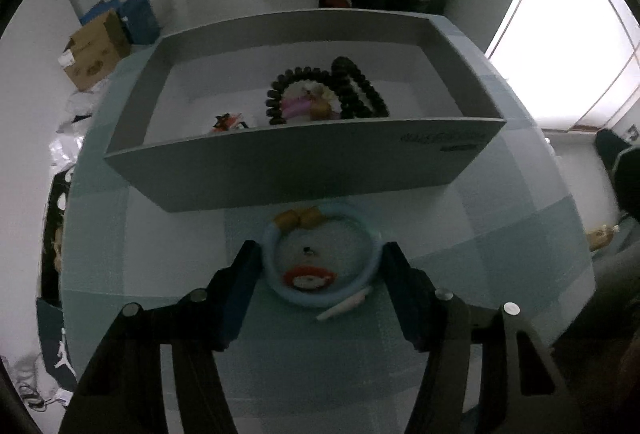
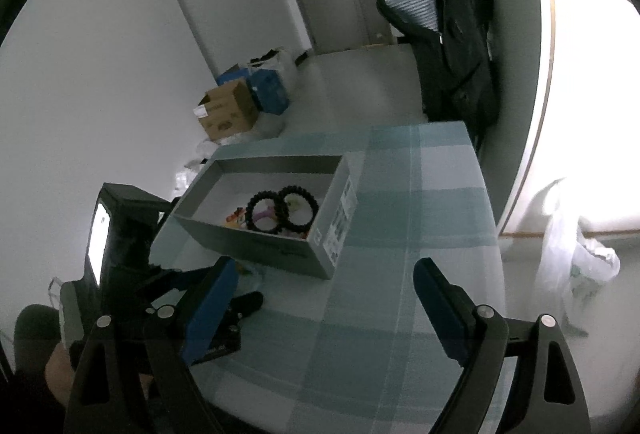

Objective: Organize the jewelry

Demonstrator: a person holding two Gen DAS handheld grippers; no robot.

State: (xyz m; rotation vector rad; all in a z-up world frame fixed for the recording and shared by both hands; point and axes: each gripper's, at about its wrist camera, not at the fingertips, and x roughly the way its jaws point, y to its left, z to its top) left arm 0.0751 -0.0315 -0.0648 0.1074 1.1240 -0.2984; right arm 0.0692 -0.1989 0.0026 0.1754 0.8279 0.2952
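Note:
A light blue bangle [image 1: 376, 254] with two amber beads [image 1: 301, 218] lies on the checked tablecloth just in front of the grey box [image 1: 280, 170]. A small red and white charm [image 1: 308, 279] lies inside the ring. My left gripper [image 1: 322, 254] is open, with one finger on each side of the bangle. The box holds dark beaded bracelets [image 1: 360, 86], a pink bracelet and small pieces. My right gripper [image 2: 324, 274] is open and empty above the table, right of the box [image 2: 256, 242]. The left gripper's body shows in the right wrist view [image 2: 132, 258].
The table [image 2: 420, 218] has a blue-and-white checked cloth. A cardboard box [image 2: 228, 110] and blue bags sit on the floor by the wall. A dark coat [image 2: 456, 34] hangs beyond the table. A white plastic bag [image 2: 572, 246] stands at the right.

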